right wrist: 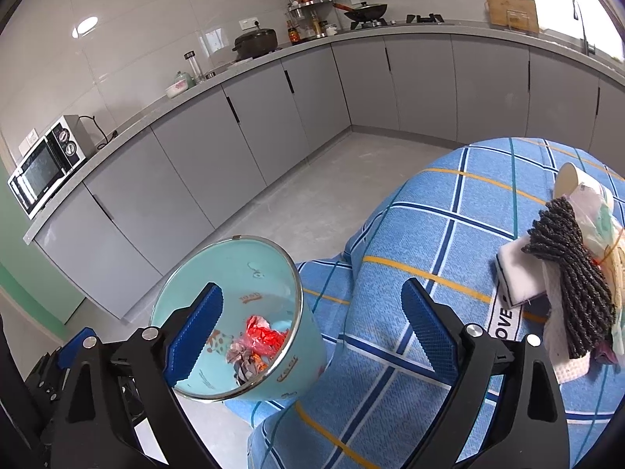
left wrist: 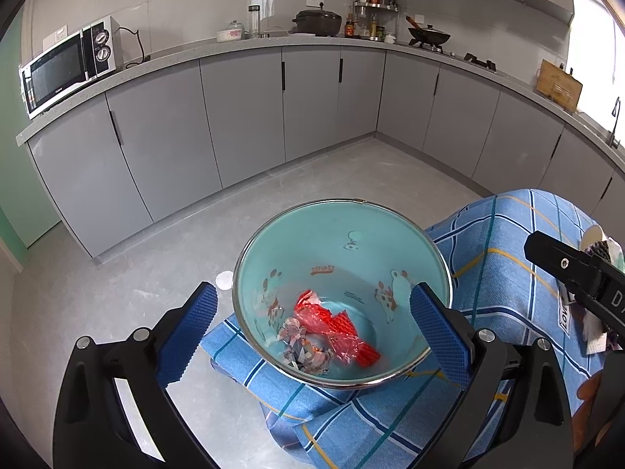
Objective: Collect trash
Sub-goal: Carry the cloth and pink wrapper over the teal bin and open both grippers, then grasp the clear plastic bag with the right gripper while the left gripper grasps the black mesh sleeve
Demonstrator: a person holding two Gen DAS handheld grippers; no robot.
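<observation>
Task partly done: teal bin [left wrist: 343, 258] near left, at edge of blue checked cloth [right wrist: 449, 234], already contains red wrapper [left wrist: 332, 324] and crumpled paper [left wrist: 302, 342]. Remaining: trash pile [right wrist: 570, 273] far right on cloth, comprising dark yarn bundle, white block and paper.

Left gripper [left wrist: 312, 336]: jaws wide apart, straddling bin rim; contact with bin uncertain.

Right gripper [right wrist: 312, 340]: jaws wide apart, empty, above cloth between bin and pile.

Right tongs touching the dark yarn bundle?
Apart. Right wrist view: checked cloth shows between the open right tongs and the dark yarn bundle.
</observation>
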